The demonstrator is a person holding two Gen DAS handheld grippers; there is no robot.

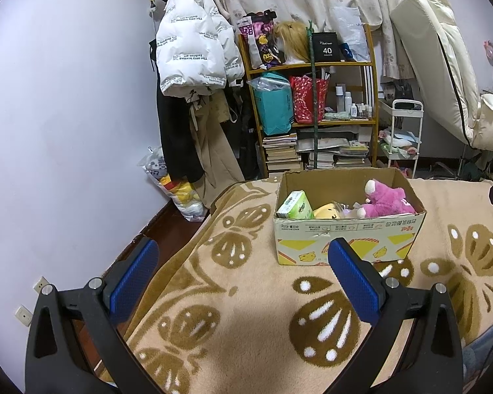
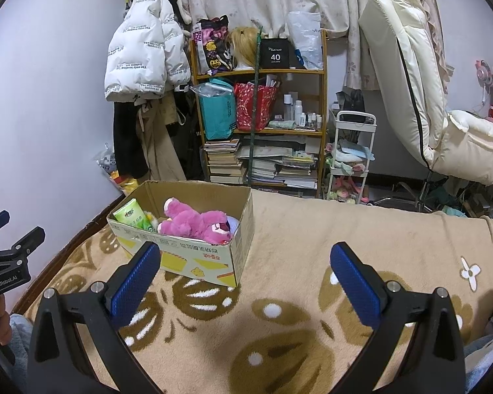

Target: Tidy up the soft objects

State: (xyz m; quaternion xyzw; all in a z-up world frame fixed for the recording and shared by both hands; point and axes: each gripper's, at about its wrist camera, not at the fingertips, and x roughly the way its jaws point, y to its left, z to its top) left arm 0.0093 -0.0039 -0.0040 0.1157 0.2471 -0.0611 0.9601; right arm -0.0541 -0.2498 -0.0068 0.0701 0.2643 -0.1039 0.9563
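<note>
Pink plush (image 2: 194, 223) is lying in the cardboard box (image 2: 194, 259), frame centre-left; both claws, left claw (image 1: 243, 262) and right claw (image 2: 245, 264), are hovering wide, empty; approaching from above seems best.

1. My left wrist camera looks forward between the spread fingers of the left claw (image 1: 243, 274), low over the blanket (image 1: 246, 312), with the cardboard box (image 1: 348, 229) near at 1 o'clock.
2. My right wrist camera looks the same way past the right claw (image 2: 246, 279); the box (image 2: 194, 249) sits at 11 o'clock.
3. Both views share the box, the blanket, and the far bookshelf (image 1: 312, 98) at 12 o'clock.
</note>
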